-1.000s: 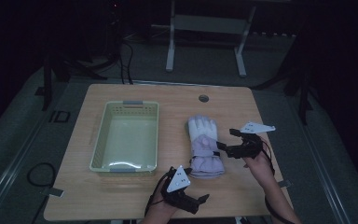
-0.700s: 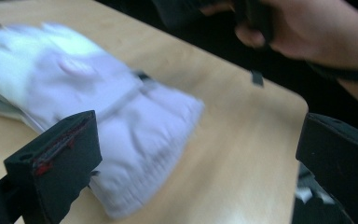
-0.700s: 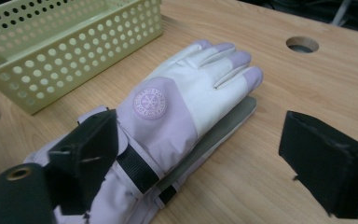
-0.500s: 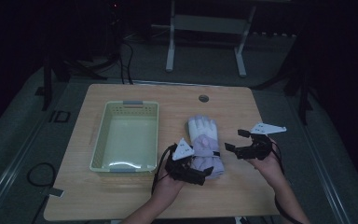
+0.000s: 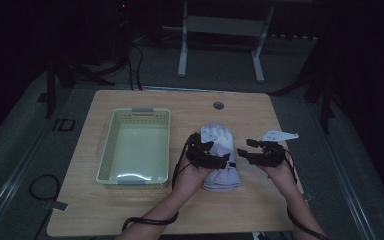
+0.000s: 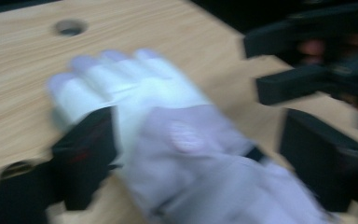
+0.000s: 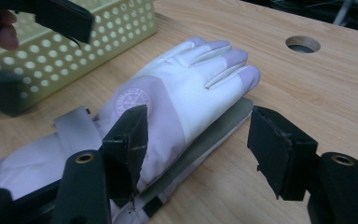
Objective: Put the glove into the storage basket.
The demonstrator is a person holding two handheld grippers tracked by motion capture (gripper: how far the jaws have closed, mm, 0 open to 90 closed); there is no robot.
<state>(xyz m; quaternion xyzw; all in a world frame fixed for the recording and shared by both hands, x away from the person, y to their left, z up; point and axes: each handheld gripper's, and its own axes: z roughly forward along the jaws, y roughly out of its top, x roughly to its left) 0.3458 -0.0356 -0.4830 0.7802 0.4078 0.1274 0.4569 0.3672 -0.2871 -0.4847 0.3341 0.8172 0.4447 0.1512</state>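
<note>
A white and lavender winter glove (image 5: 219,134) lies on the wooden table (image 5: 145,210), fingers pointing away, stacked on a second one whose grey palm edge (image 7: 214,133) shows underneath. My left gripper (image 5: 219,152) hovers over the glove's wrist part. Its jaws have just been closing, and in the blurred left gripper view they straddle the glove (image 6: 168,121) without pressing it. My right gripper (image 5: 245,148) sits just right of the glove. Its jaws have also just been closing and stand open, one above the glove's (image 7: 186,79) edge, one over bare wood.
A pale green perforated basket (image 5: 135,111), empty, stands left of the gloves. A round cable hole (image 5: 218,105) sits near the table's far edge. Cables trail from both grippers off the near edge. Dark floor and a metal stand lie beyond the table.
My left gripper has moved from the table's near edge up and forward onto the glove. The right gripper has stayed beside the glove.
</note>
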